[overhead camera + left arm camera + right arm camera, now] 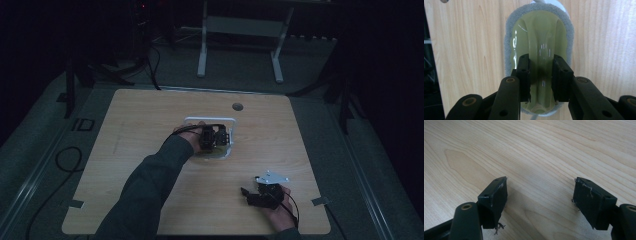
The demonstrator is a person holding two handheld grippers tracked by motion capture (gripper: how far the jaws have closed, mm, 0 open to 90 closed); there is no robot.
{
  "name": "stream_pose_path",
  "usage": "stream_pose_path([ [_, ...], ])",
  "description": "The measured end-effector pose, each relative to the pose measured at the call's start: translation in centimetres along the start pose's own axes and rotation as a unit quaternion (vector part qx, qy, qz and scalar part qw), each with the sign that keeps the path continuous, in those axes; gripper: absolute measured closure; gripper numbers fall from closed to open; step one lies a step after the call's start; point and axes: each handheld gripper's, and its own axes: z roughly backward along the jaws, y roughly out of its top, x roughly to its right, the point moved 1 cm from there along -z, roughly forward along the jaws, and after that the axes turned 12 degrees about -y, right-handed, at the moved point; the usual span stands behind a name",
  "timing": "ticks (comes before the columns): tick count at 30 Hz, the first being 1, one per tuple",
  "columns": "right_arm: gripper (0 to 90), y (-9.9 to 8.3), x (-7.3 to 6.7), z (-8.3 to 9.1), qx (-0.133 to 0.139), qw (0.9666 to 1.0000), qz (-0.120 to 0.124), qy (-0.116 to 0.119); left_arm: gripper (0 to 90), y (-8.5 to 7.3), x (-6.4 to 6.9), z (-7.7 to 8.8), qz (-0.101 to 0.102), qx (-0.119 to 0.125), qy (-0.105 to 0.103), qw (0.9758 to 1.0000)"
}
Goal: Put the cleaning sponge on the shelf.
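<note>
A pale green scrubber (539, 32) with a grey felt rim lies flat on the wooden table, with a white piece (549, 2) showing under its far end. My left gripper (540, 58) points down on it, and its pads press both sides of the raised green ridge that runs along its back. From above, the left gripper (215, 137) is at the table's middle, inside a white frame (210, 120). My right gripper (245, 192) rests near the front right of the table. Its jaws (540, 182) stand wide apart over bare wood, with nothing between them.
A round grommet hole (237, 106) sits in the table's far edge. Cables (67, 160) trail over the floor at the left. A white metal stand (240, 30) is beyond the table. The room around is dark.
</note>
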Motion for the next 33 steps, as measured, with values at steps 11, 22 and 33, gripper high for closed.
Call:
stream_pose_path([
  [11,27.1,0.0,0.0,0.0,0.0,1.0,0.0,0.0,70.9,0.0,0.1,-0.6,0.0,-0.002,0.03,0.9995],
  [22,27.1,0.0,0.0,0.0,-0.001,1.0,-0.001,0.0,66.2,0.0,-0.1,-0.7,0.005,-0.004,0.041,0.9991],
  [33,27.1,0.0,0.0,0.0,0.0,1.0,0.0,0.0,60.7,-0.1,0.6,0.9,0.009,0.009,0.044,0.999],
])
